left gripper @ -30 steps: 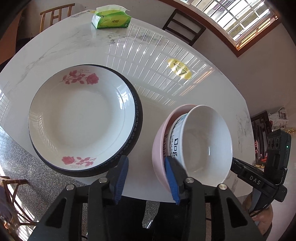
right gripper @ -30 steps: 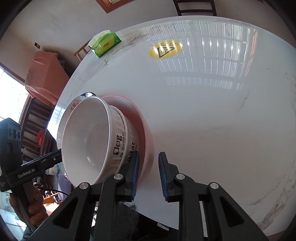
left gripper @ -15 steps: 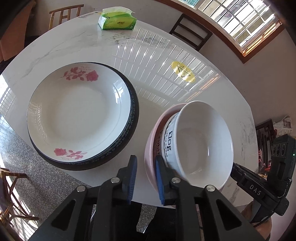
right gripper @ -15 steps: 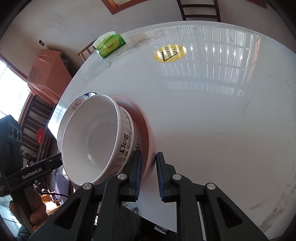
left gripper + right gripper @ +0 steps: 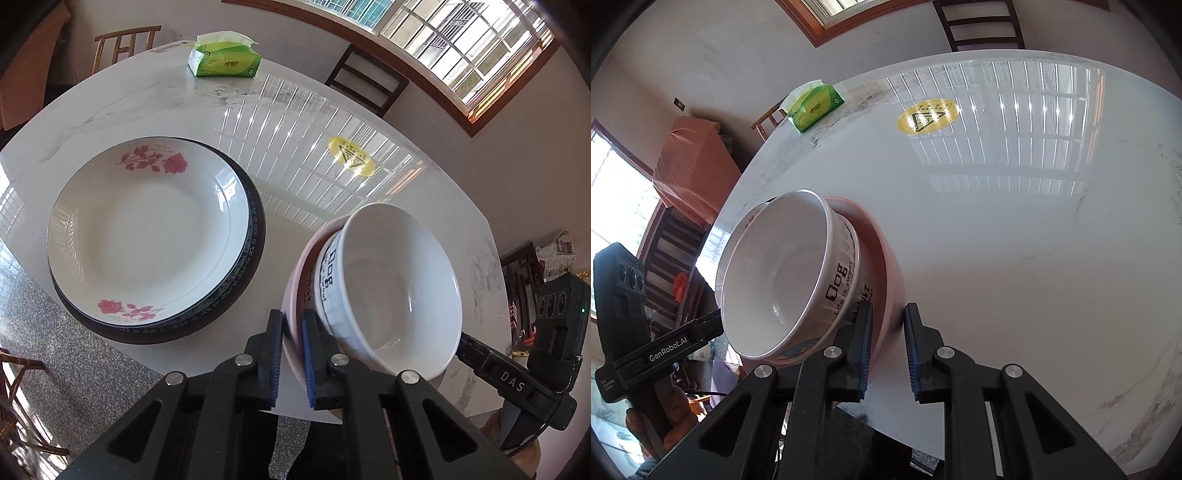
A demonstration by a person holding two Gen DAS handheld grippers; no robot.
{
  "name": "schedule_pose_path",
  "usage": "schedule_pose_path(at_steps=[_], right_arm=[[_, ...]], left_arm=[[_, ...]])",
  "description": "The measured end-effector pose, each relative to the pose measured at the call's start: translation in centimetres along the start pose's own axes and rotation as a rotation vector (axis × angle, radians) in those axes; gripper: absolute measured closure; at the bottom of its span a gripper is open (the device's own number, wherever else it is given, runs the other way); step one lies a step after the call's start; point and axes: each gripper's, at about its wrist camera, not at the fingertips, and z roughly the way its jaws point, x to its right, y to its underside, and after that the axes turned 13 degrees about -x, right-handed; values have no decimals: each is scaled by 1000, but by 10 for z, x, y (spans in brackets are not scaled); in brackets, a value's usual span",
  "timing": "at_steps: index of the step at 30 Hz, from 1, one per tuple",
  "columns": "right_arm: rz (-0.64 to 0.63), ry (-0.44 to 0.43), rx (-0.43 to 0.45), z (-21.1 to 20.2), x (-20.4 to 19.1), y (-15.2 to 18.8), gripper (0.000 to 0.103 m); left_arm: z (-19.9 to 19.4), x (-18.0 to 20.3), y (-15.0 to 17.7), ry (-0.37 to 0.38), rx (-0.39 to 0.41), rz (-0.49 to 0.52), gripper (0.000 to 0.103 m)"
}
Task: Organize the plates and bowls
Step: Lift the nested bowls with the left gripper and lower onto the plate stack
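Left claw [image 5: 292, 347] pinches the pink bowl [image 5: 295, 291] rim. Right claw [image 5: 888, 345] straddles its opposite rim [image 5: 886, 258], slightly parted. Glossy white ceramic bowl [image 5: 399, 291] nested inside, marble tabletop [image 5: 295, 147].

The left camera sits close above the table's near edge and looks down and across it toward the window [image 5: 461, 48]. The right camera looks from the bowls' other side toward the far wall. Both see the stacked bowls [image 5: 399, 295] [image 5: 783, 273], tissue pack [image 5: 225, 61] [image 5: 816, 107] and yellow sticker [image 5: 351, 160] [image 5: 927, 116].

A home dining room: marble table [image 5: 332, 192], wooden chairs [image 5: 369, 83], tissue pack [image 5: 225, 61].
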Motion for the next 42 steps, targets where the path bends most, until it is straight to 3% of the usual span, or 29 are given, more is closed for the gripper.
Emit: schedule_pose_path(at_steps=[28,42], right_arm=[[47,-67,26,-5,4,7,85],[7,-77,40,-11,-24,-5,84]], left_arm=[[-11,16,8,-64,83,35,96],[-35,1,5,-85,132,-3,97]])
